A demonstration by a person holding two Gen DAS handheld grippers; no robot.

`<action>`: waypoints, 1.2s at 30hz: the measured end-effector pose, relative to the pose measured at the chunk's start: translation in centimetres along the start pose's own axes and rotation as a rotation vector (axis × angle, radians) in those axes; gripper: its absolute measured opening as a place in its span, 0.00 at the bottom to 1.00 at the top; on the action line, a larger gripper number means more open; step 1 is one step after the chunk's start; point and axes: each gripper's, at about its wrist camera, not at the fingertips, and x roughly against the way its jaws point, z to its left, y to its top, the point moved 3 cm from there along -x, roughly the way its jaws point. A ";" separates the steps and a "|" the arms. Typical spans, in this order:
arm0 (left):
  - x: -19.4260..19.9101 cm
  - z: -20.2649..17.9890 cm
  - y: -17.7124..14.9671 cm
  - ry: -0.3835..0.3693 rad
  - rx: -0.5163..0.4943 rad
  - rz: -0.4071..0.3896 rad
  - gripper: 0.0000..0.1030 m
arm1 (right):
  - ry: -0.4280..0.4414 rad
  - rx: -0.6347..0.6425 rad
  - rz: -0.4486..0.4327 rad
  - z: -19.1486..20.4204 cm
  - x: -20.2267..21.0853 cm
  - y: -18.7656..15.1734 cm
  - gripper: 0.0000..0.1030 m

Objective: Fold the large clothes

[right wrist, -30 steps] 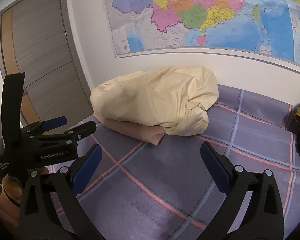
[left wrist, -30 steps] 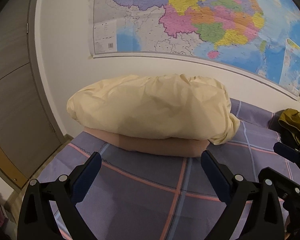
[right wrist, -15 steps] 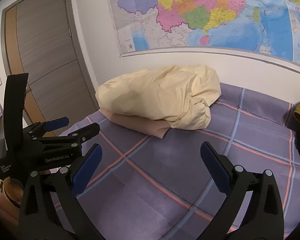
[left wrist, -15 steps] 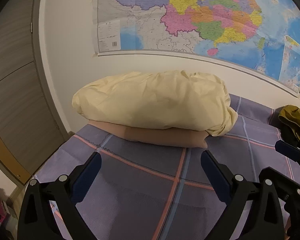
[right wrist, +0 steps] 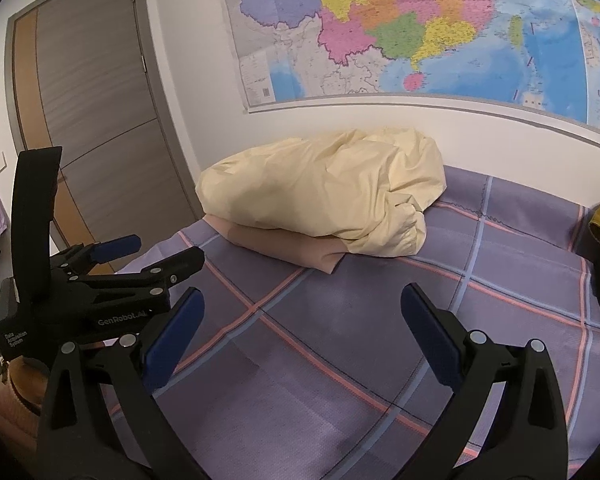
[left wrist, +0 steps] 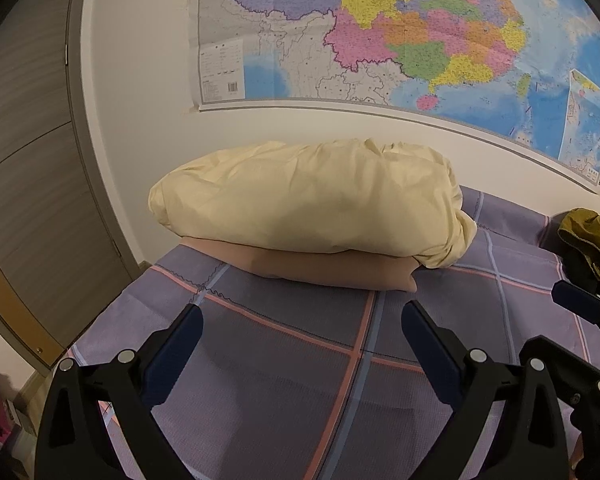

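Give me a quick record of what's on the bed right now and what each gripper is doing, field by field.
surface: bed with purple checked sheet
stack: cream bedding on top of folded pink cloth, against the wall
right edge: olive garment, crumpled
wall: map
left gripper: open, empty, above the sheet
right gripper: open, empty, above the sheet
folding: no garment picked up yet
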 end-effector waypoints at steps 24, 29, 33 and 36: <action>0.2 -0.4 0.1 0.004 -0.015 -0.008 0.93 | 0.004 -0.003 0.006 0.1 0.0 -0.1 0.94; 0.1 -0.5 0.1 0.002 -0.019 -0.006 0.93 | 0.007 -0.004 0.009 0.1 -0.1 -0.2 0.94; -0.2 -0.5 0.2 -0.001 -0.021 -0.003 0.93 | 0.009 -0.008 0.013 0.0 -0.3 -0.2 0.94; -0.3 -0.5 0.2 -0.002 -0.021 0.000 0.93 | 0.008 -0.012 0.017 0.0 -0.4 -0.3 0.94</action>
